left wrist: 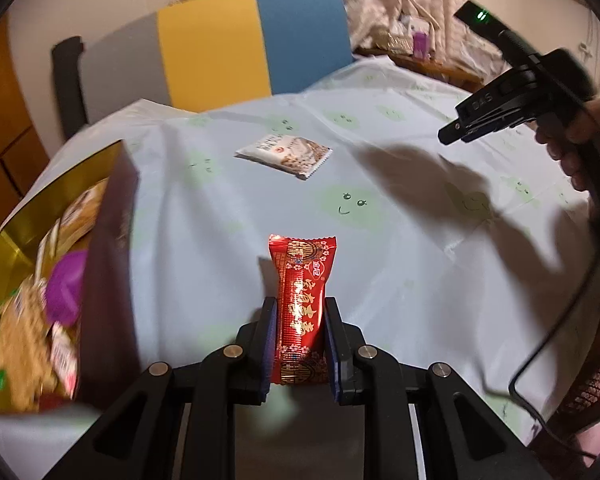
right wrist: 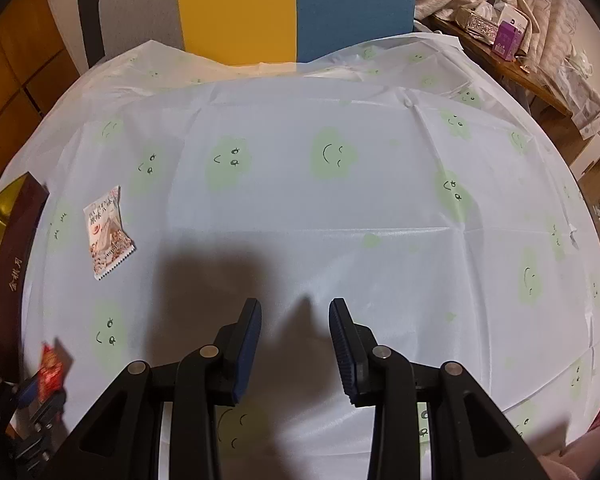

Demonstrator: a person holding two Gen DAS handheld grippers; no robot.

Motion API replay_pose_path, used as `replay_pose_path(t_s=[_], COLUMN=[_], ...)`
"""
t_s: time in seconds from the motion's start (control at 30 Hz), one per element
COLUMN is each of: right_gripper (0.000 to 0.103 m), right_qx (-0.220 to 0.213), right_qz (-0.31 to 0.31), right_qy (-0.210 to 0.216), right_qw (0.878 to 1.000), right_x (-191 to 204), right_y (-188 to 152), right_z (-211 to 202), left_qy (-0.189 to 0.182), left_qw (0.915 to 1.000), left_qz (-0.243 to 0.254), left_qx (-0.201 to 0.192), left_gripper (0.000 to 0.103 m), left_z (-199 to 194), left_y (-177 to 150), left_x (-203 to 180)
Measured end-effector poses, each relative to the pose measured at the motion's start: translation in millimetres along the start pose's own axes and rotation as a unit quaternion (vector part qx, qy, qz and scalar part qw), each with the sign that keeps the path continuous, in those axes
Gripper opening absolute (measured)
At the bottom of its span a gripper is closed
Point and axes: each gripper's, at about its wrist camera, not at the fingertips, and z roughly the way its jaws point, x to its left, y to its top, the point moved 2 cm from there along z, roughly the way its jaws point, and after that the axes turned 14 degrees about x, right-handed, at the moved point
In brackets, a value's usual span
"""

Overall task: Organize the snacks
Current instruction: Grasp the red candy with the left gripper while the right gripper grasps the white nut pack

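My left gripper (left wrist: 299, 344) had its fingers (left wrist: 269, 340) pinched on the red snack packet (left wrist: 300, 312), held above the table (left wrist: 380, 240) just beside the gold-lined box (left wrist: 108, 240) of snacks. My right gripper (right wrist: 295, 350) hung over the cloth with fingers (right wrist: 246, 344) partly spread, holding nothing. A white snack packet (left wrist: 286, 156) lay farther off.

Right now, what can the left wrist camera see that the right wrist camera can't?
Only the left wrist view shows inside the gold box, full of snacks, and the left hand-held gripper shut on the red snack. Only the right wrist view shows the right hand-held gripper with nothing between its fingers over bare tablecloth. Both show the white snack packet lying on the cloth and the yellow and blue chair.
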Motion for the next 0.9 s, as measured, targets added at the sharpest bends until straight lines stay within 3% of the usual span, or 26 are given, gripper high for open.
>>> replay_pose_path(t_s=[0.17, 0.33, 0.6, 0.63, 0.7, 0.9], right_gripper=[0.036, 0.036, 0.036, 0.036, 0.046, 0.047], right_qx=[0.003, 0.002, 0.003, 0.002, 0.001, -0.005], right_qz=[-0.012, -0.049, -0.132, -0.14, -0.157, -0.185], right_qy=[-0.006, -0.003, 0.048, 0.051, 0.059, 0.06], right_qw=[1.0, 0.999, 0.99, 0.989, 0.986, 0.981], right_x=[4.7, 20.1, 69.7, 76.7, 93.3, 138.5], right_y=[-0.9, -4.3, -13.3, -12.3, -6.9, 26.6], right_z=[3.0, 4.4, -1.7, -3.3, -6.8, 1.6], left_qy=[0.004, -0.023, -0.042, -0.044, -0.046, -0.055], left_qw=[0.9997, 0.999, 0.9979, 0.9977, 0.9975, 0.9969], left_qz=[-0.017, -0.031, -0.041, -0.043, -0.045, -0.046], left_qx=[-0.015, -0.019, -0.027, -0.028, -0.029, -0.031], left_gripper=[0.022, 0.022, 0.022, 0.022, 0.023, 0.023], left_z=[-1.2, 2.5, 1.5, 1.5, 1.5, 2.0], left_y=[-17.0, -18.0, -23.6, -23.8, -24.1, -23.7], left_x=[3.4, 10.7, 16.4, 16.8, 17.8, 20.3])
